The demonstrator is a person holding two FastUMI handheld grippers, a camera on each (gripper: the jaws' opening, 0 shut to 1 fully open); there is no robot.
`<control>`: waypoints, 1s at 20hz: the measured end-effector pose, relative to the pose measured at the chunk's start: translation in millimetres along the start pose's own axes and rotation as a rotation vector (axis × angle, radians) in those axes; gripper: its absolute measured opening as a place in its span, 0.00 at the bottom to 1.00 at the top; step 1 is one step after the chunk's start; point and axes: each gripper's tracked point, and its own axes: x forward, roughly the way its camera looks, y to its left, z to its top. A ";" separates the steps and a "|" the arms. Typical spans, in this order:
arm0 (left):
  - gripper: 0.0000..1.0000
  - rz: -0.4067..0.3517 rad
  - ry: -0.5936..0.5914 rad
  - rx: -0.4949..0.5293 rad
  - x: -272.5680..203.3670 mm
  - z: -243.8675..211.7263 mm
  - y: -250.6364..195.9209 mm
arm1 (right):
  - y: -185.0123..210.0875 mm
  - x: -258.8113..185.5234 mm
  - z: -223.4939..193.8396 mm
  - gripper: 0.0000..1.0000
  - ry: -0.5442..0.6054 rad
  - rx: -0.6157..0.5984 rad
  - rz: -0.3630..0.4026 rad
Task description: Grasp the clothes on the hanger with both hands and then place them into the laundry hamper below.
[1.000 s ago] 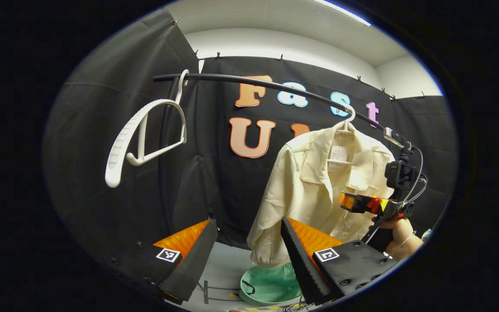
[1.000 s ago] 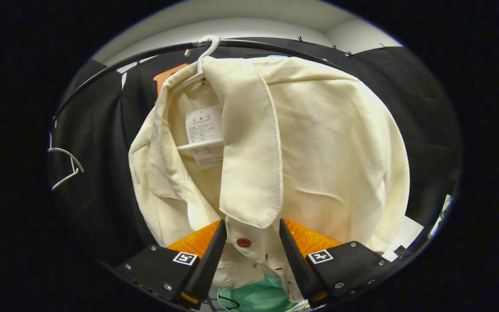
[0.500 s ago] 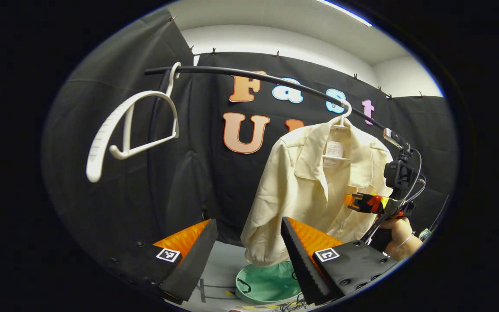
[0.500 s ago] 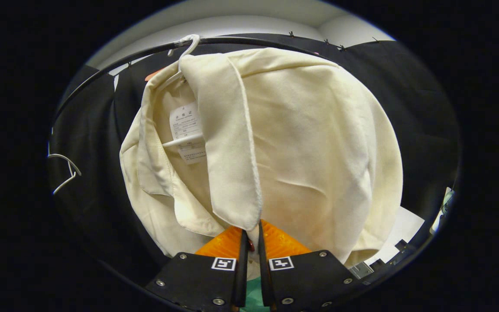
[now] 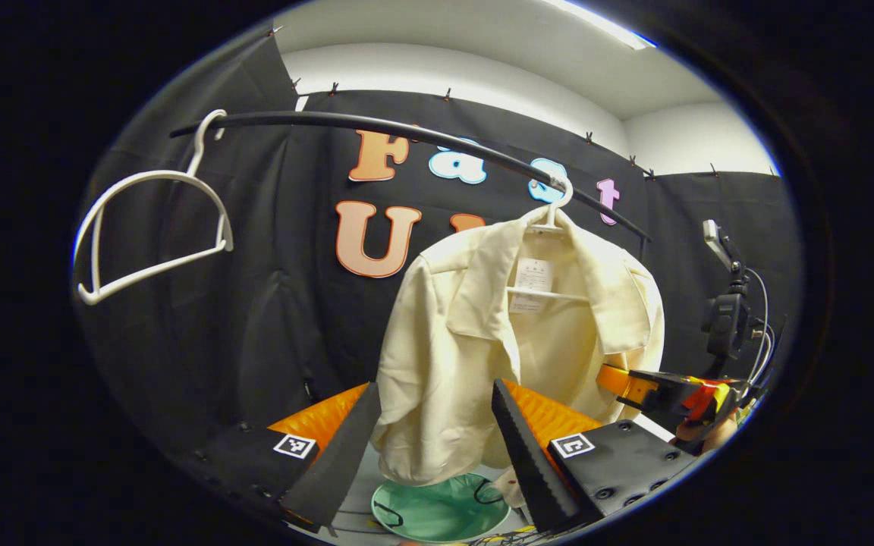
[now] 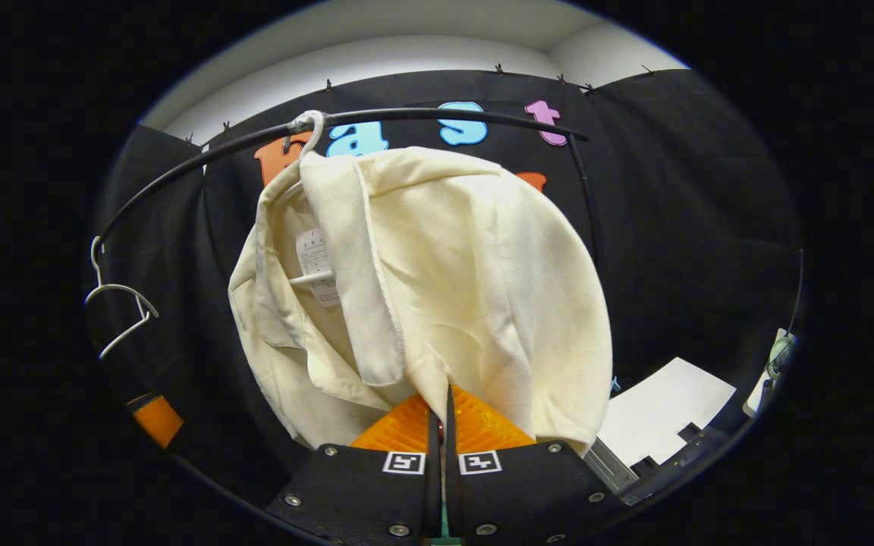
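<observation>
A cream shirt (image 5: 475,341) hangs on a white hanger (image 5: 551,216) from the black rail (image 5: 376,129). My left gripper (image 5: 437,409) is open, and the shirt's lower left side hangs between its fingers without being pressed. Beneath it stands the green laundry hamper (image 5: 437,512). In the right gripper view the same shirt (image 6: 467,288) hangs close in front, and my right gripper (image 6: 441,406) is shut on its front edge, drawing the cloth toward me. The right gripper (image 5: 664,390) also appears at the shirt's right side in the left gripper view, with a hand behind it.
An empty white hanger (image 5: 141,227) hangs at the rail's left end, also seen as the empty hanger (image 6: 122,303) in the right gripper view. A black camera on a stand (image 5: 725,318) is at the right. A white sheet (image 6: 664,409) lies low on the right.
My right gripper closed on the shirt's front edge and pulled back and down with it. My left gripper moved right, so the shirt's lower left now hangs between its fingers.
</observation>
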 end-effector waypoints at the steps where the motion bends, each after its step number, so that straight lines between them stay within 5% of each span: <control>1: 1.00 -0.010 -0.012 0.007 7.1 2.7 -8.5 | -3.4 -3.9 3.0 0.02 -0.001 0.000 0.007; 4: 0.93 -0.051 -0.015 0.000 41.1 -0.8 -38.4 | -13.1 -14.0 11.7 0.01 0.000 0.007 0.035; 6: 1.00 -0.067 -0.007 -0.013 59.2 -6.7 -51.9 | -20.2 -19.6 19.2 0.01 -0.015 0.006 0.044; 9: 0.94 -0.080 0.016 -0.017 86.2 -20.3 -67.1 | -25.0 -25.4 24.0 0.01 -0.025 -0.015 0.059; 11: 1.00 -0.080 0.029 -0.017 103.8 -27.7 -71.0 | -26.3 -29.1 27.4 0.01 -0.031 -0.012 0.073; 20: 0.97 -0.069 0.084 -0.028 162.9 -60.2 -82.4 | -37.7 -39.7 46.4 0.01 -0.060 -0.019 0.096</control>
